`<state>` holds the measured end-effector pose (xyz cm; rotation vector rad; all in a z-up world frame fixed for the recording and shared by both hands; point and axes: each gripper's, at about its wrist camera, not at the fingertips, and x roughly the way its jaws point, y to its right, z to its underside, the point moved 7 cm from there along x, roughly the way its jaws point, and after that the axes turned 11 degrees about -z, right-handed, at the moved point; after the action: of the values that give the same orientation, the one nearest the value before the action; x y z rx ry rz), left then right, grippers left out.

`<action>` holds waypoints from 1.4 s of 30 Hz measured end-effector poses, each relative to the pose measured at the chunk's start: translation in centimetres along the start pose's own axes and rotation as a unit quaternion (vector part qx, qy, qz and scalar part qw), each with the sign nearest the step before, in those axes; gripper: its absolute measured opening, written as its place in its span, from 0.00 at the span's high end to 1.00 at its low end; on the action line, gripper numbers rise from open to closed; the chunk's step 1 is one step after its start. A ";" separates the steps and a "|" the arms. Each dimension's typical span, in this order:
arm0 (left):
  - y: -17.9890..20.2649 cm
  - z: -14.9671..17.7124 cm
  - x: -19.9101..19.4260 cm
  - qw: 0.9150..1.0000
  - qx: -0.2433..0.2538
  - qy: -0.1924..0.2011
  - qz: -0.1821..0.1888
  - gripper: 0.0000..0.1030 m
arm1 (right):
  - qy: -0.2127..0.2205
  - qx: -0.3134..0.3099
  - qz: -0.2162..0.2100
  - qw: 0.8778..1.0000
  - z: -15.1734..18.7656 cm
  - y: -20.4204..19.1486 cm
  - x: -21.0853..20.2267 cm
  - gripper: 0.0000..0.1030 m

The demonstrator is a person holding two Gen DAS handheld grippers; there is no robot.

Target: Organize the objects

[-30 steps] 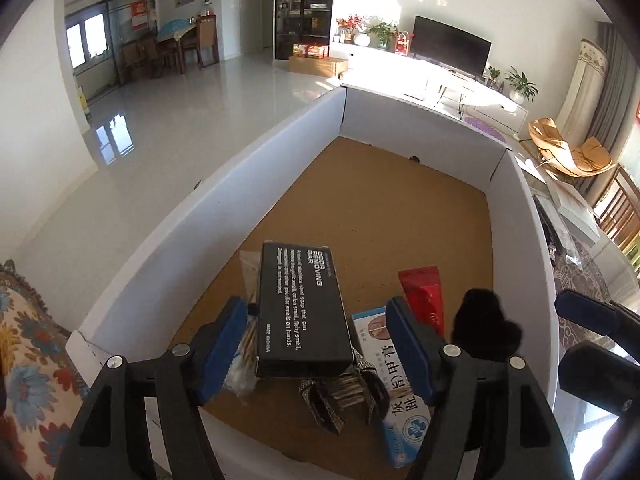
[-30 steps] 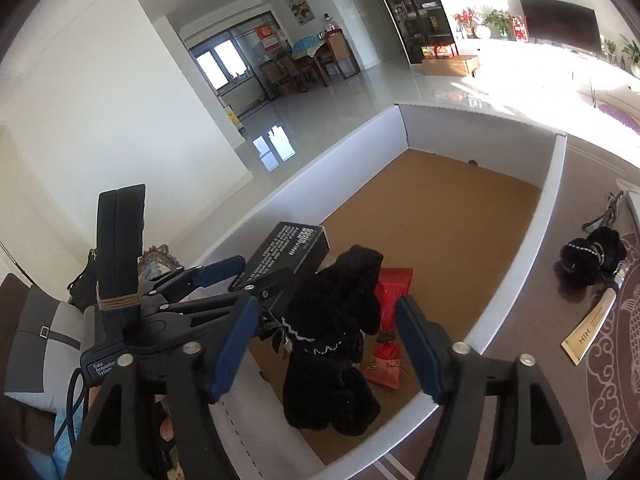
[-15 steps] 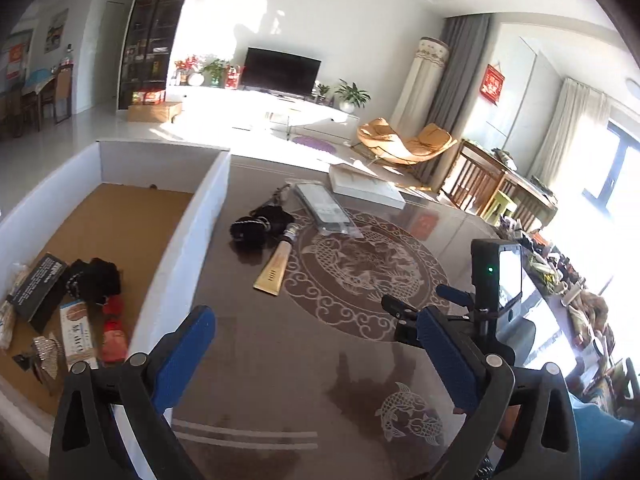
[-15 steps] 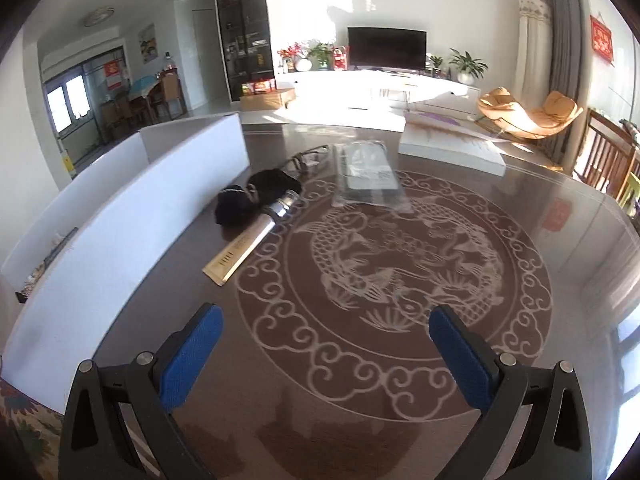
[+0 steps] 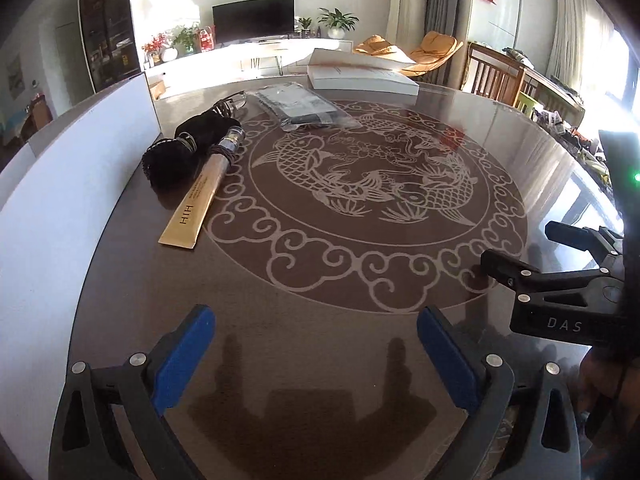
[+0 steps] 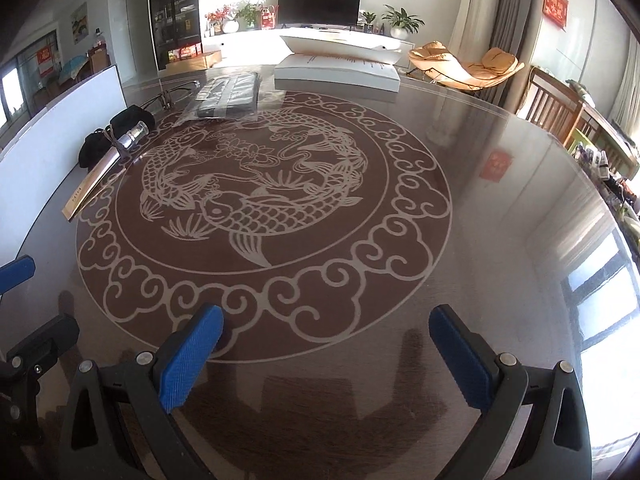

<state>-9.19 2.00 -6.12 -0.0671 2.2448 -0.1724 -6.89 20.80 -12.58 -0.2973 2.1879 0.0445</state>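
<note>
My left gripper (image 5: 316,354) is open and empty, low over the near part of the brown table (image 5: 320,344). My right gripper (image 6: 326,354) is open and empty too; its body shows at the right of the left wrist view (image 5: 568,292). Far left on the table lie a black pouch (image 5: 188,148), a tan packet with a clear cap (image 5: 204,196) and a clear bag with dark contents (image 5: 300,106). They also show in the right wrist view: pouch (image 6: 124,120), packet (image 6: 100,172), bag (image 6: 230,94). The white box wall (image 5: 68,176) stands at the left.
A flat white box (image 5: 360,76) lies at the table's far edge, also in the right wrist view (image 6: 340,66). Glasses (image 6: 176,92) lie beside the clear bag. Wooden chairs (image 6: 560,112) stand beyond the right rim. A fish pattern (image 6: 256,184) fills the table's middle.
Both grippers have left the white box, where the left held a black carton and the right a black pouch. They have swung right over the table, open and empty.
</note>
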 end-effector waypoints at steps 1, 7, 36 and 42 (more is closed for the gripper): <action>0.0 0.2 0.5 1.000 0.002 -0.009 -0.004 0.00 | 0.000 0.001 -0.001 1.000 0.0 -0.1 0.1 0.00; 0.2 0.5 1.2 1.000 0.006 -0.026 -0.005 0.00 | -0.006 0.025 -0.027 0.999 0.2 0.4 0.5 0.00; 0.2 0.7 0.9 1.000 0.007 -0.025 0.000 0.00 | -0.007 0.025 -0.023 0.999 0.2 0.2 0.5 0.00; 0.2 0.7 0.9 1.000 0.008 -0.025 0.000 0.00 | -0.007 0.025 -0.023 0.999 0.1 0.2 0.6 0.00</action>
<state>-9.20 2.03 -7.29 -0.0634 2.1933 -0.1867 -7.15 20.92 -13.12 -0.3183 2.1632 -0.0330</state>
